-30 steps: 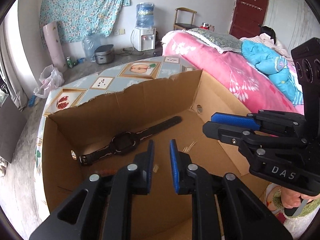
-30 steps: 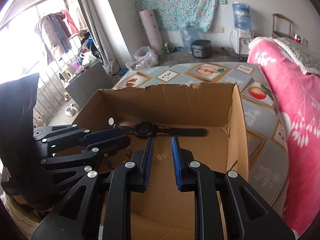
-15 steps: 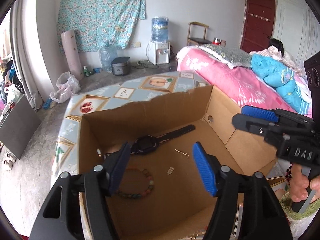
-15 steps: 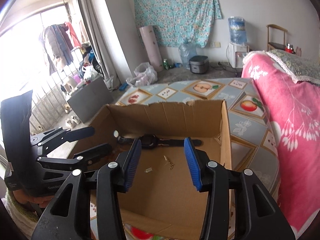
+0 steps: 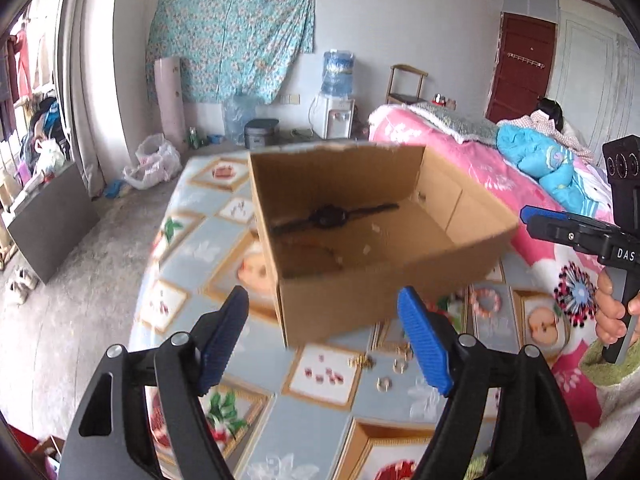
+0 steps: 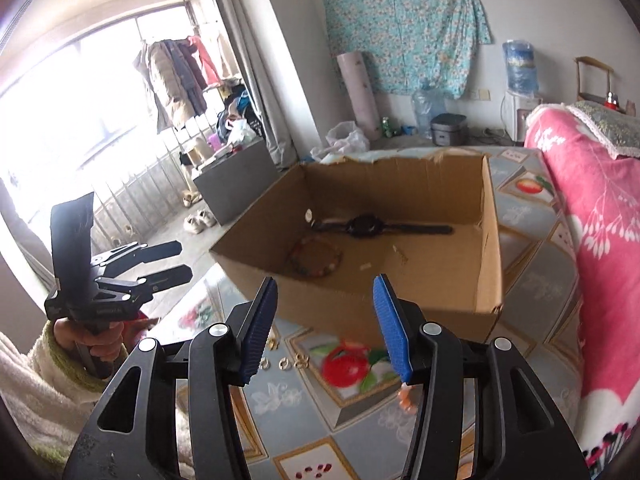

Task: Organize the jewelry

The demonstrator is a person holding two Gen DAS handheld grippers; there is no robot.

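A: Which gripper's closer to the loose rings [image 5: 384,383]?

B: Left gripper [image 5: 324,340]. They lie on the table [image 5: 304,432] just ahead of its jaws, which have just opened wide and hold nothing. Right gripper [image 6: 325,324] is apart and empty too, rings [image 6: 285,363] low-left. Watch [image 6: 362,227] is already in the box [image 6: 490,248].

Around me, a bedroom with pale walls. A floral teal cloth [image 5: 230,38] hangs on the far wall; below it a water dispenser [image 5: 335,104], a large water bottle [image 5: 239,119] and a rice cooker [image 5: 261,133] on bare grey concrete floor [image 5: 68,280]. Dark red door [image 5: 520,68] at my far right, wooden chair [image 5: 406,84] beside it. Pink bedding [image 6: 592,216] to my right. Bright window [image 6: 80,104] at left, washed out; coats [image 6: 172,76] hang there.
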